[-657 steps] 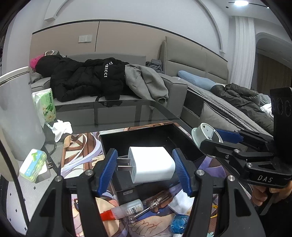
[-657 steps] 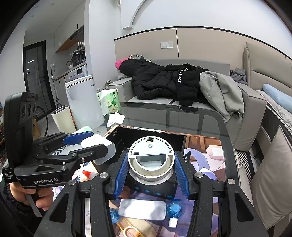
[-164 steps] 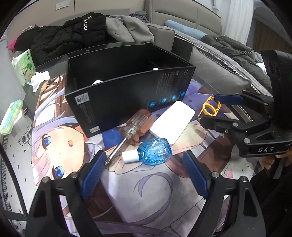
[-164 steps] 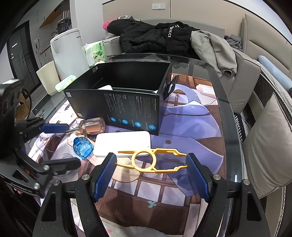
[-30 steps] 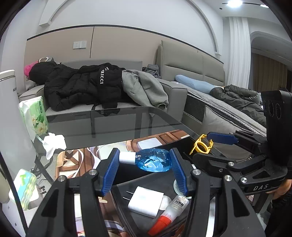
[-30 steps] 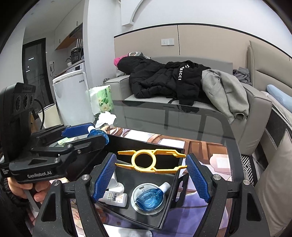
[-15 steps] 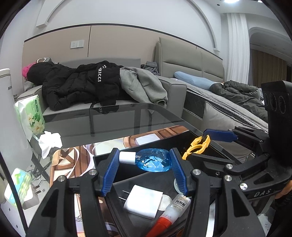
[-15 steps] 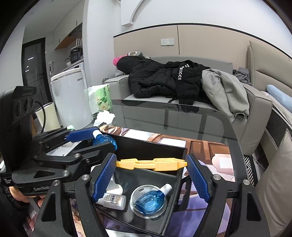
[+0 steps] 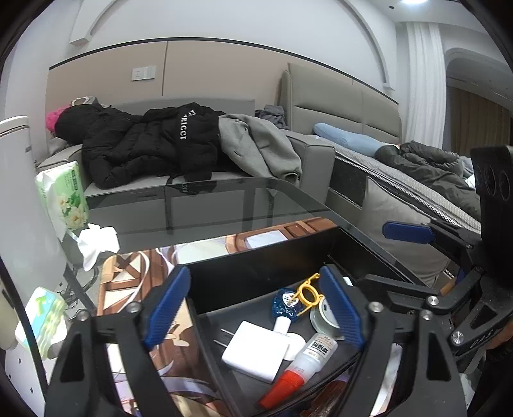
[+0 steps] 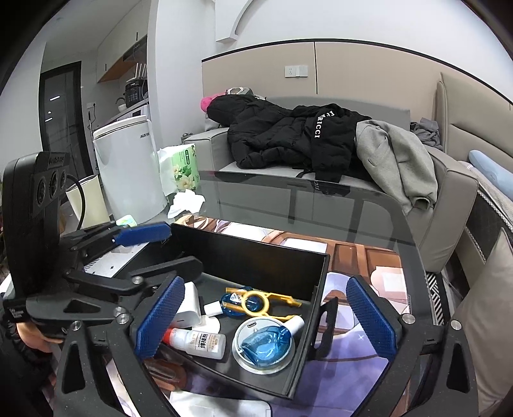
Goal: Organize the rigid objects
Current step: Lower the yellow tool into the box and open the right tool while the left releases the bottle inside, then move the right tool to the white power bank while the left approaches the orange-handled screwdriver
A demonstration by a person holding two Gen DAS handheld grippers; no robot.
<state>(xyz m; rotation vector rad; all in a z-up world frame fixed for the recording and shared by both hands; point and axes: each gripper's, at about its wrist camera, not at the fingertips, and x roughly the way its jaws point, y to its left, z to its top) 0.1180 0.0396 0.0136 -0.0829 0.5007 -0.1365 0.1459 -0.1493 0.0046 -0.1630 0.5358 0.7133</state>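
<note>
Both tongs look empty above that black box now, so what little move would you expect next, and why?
Probably lifting both tongs up and away from the black box. The left tongs and right tongs are opening with nothing between them; the yellow clip and blue bottle already lie inside. A white slab outside the box looks like the next pick.

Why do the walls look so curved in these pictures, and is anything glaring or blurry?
Left wrist view: fisheye bending, dark corners, a ceiling light flaring. Right wrist view: the glass table mirrors the sofa; the black box stays sharp.
</note>
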